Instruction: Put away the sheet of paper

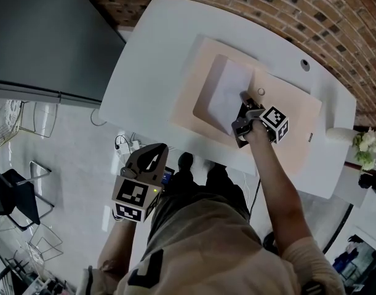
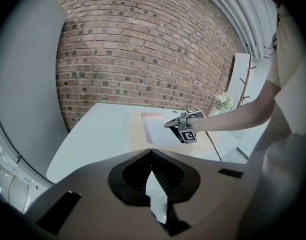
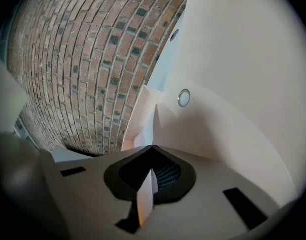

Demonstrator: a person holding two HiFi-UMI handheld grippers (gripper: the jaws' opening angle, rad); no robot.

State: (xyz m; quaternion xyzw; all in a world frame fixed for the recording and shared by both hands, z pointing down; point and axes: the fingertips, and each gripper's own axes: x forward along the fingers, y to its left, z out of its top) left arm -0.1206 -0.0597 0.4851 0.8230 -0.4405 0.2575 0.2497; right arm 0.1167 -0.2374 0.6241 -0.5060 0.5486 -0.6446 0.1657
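The white sheet of paper [image 1: 226, 93] lies over the shallow recess of a peach desk mat [image 1: 292, 118] on the white table [image 1: 151, 60]. My right gripper [image 1: 244, 100] is shut on the sheet's near right edge. In the right gripper view the sheet [image 3: 145, 196] stands edge-on between the closed jaws of that gripper [image 3: 151, 150] and runs on towards the brick wall. My left gripper [image 1: 152, 158] hangs off the table beside the person's hip. Its jaws [image 2: 151, 156] meet with nothing in them. The left gripper view shows the right gripper [image 2: 179, 124] over the mat.
A small metal ring [image 1: 260, 91] sits on the mat just right of the sheet. A grey cabinet [image 1: 40, 35] stands left of the table, the brick wall [image 1: 286, 5] behind it. Flowers [image 1: 367, 145] are at the table's right end, a power strip [image 1: 127, 145] and wire chairs [image 1: 15, 195] on the floor.
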